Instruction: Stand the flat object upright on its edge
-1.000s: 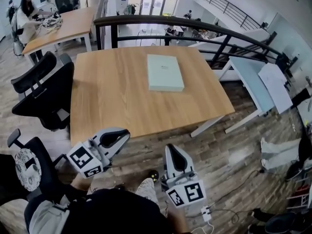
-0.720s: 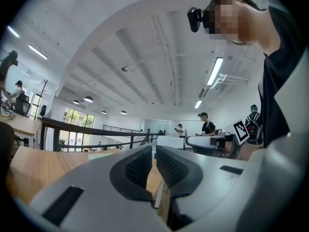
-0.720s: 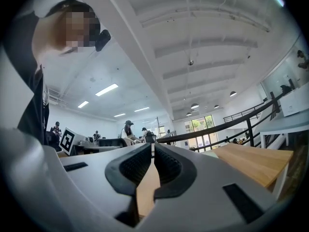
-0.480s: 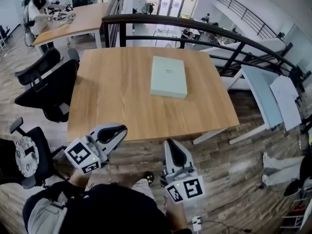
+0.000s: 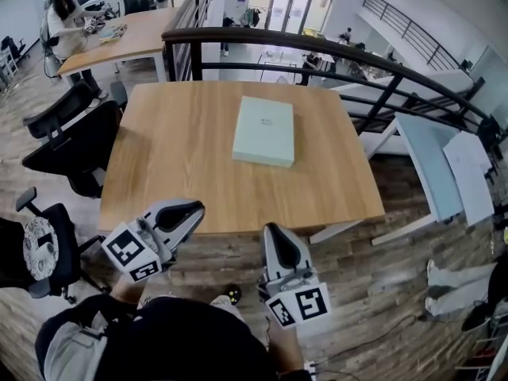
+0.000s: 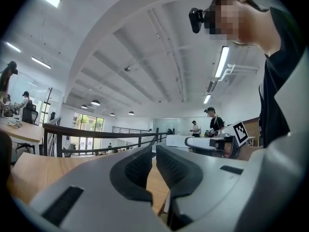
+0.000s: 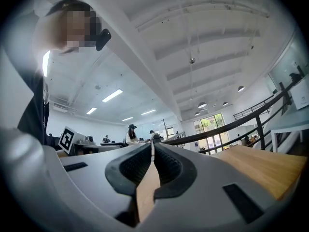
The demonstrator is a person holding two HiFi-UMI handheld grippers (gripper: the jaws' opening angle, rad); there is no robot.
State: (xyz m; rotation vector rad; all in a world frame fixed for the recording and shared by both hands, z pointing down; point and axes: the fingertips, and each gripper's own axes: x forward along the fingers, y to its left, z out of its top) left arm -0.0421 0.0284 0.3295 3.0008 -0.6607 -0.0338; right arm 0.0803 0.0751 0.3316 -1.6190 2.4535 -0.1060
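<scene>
Well ahead of both jaws, the head view shows the flat box (image 5: pixel 264 131) lying on the table (image 5: pixel 159 157). In its own view my left gripper (image 6: pixel 153 159) has its jaws pressed together, empty; my right gripper (image 7: pixel 152 156) likewise. I judge this the approach step: next, reach forward and spread the jaws.

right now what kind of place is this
Probably an open-plan office on an upper level: light wooden square table, black swivel office chairs, dark metal railing with a floor below.

Right gripper (image 7: pixel 153 151) jaws pressed together — wooden table (image 7: pixel 260 170) beyond.
</scene>
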